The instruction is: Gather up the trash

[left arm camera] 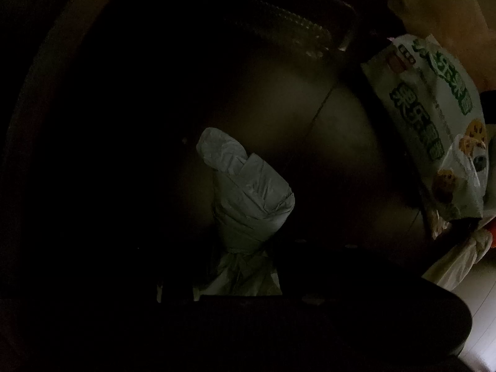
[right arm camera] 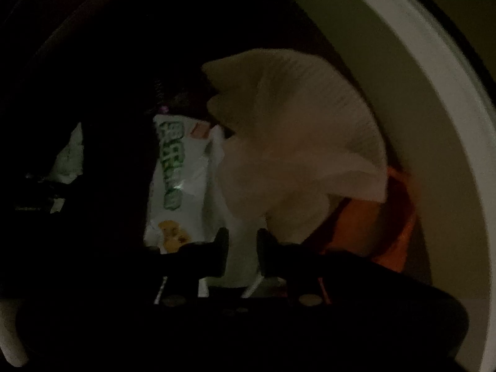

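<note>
Both views are very dark, and large parts of them are only black.

In the right wrist view the biggest thing is a curved white rim (right arm camera: 434,99) that runs down the right side; what it belongs to I cannot say, and it is cut off at the top and the bottom. Inside this curve is a big pale crumpled sheet (right arm camera: 297,155), blurred, maybe paper or thin plastic. Behind its lower right edge an orange thing (right arm camera: 393,226) shows only in part. To the left of the sheet stands a white snack bag (right arm camera: 176,179) with green letters and biscuit pictures; its left side goes into the dark.

The right gripper (right arm camera: 241,257) is at the bottom centre. Its two dark fingers (right arm camera: 220,254) stand a little apart, with white material between them, but whether they press on it I cannot tell.

In the left wrist view the same snack bag (left arm camera: 434,130) hangs at the right edge, partly cut off. In the middle a twisted white plastic bag (left arm camera: 248,192) rises from the bottom. The left gripper is lost in the dark there, and its fingers cannot be made out, so its opening and its hold on the bag I cannot tell. Faint ribbed clear plastic (left arm camera: 297,28) shows at the top.
</note>
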Motion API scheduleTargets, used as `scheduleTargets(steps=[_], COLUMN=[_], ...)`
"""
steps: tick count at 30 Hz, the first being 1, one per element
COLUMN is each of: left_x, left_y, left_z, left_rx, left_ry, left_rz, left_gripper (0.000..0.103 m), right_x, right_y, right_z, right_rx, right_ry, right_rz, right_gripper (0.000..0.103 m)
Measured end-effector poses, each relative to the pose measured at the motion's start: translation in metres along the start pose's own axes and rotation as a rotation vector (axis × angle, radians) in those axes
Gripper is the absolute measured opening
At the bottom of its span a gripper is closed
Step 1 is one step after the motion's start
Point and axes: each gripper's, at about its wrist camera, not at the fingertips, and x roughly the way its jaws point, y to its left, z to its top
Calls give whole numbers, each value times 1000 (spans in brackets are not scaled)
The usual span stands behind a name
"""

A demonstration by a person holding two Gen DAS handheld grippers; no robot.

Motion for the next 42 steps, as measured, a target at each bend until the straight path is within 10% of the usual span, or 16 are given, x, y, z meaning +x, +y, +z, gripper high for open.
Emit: scheduleTargets(steps=[3,11,15,34,36,39,42], left_x=[2,1,-3,-18,-24,-29,-31], left_y=[-4,-7,-6,-2,1,6,9], left_z=[-1,4,5,9,8,7,6], left_rx=[4,14,19,31,35,36,27], left_ry=[4,-4,-4,-5,-9,-10,-8], left_rz=[-2,-12,-15,-56,-60,-61,-62], left_gripper=[33,33,33,33,33,33,33], right_x=[5,-22,-25,-8,-4,-8,-19], right_y=[10,23,20,-3,8,10,13], right_z=[-5,-25,-28,0,5,6,4], right_rx=[-44,-89,-81,-18,-23,-9,6], right_ry=[17,-92,-78,-18,-27,-39,-82], right_rz=[3,-11,-37,-3,-16,-20,12], right_gripper=[0,0,40,45,41,0,0])
